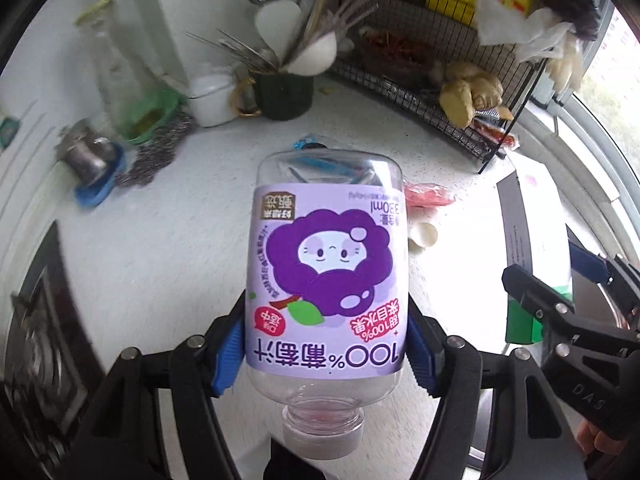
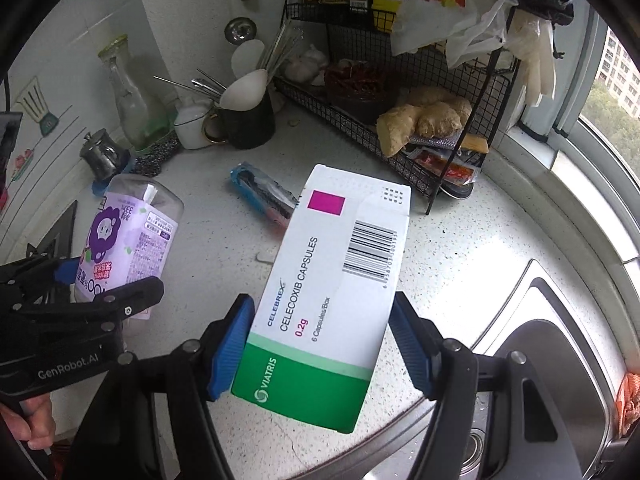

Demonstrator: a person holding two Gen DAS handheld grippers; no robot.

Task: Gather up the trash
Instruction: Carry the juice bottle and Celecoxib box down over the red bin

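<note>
Two pieces of trash are already lifted clear of the worktop (image 2: 460, 248). The empty clear plastic juice bottle with a purple grape label (image 1: 326, 280) hangs cap-down in the left claw (image 1: 326, 354), whose blue pads clamp the label on both sides. The flat white-and-green cardboard capsule box (image 2: 328, 300) sits in the right claw (image 2: 322, 350), pinched across its width near the green end, above the edge of the steel sink (image 2: 540, 340).

Judging by what lies on the white speckled worktop, more remains to be gathered: a crumpled blue plastic wrapper (image 2: 262, 196) just beyond the box, a red plastic scrap (image 1: 428, 196) and a small cream-coloured shell-like piece (image 1: 424, 234) near it.

No bin or bag shows in either view, so both held items are not yet disposed of. With both claws full, the loose bits probably wait until a drop-off. The black wire rack (image 2: 400, 160) with ginger looks like kitchen stock, not rubbish.
</note>
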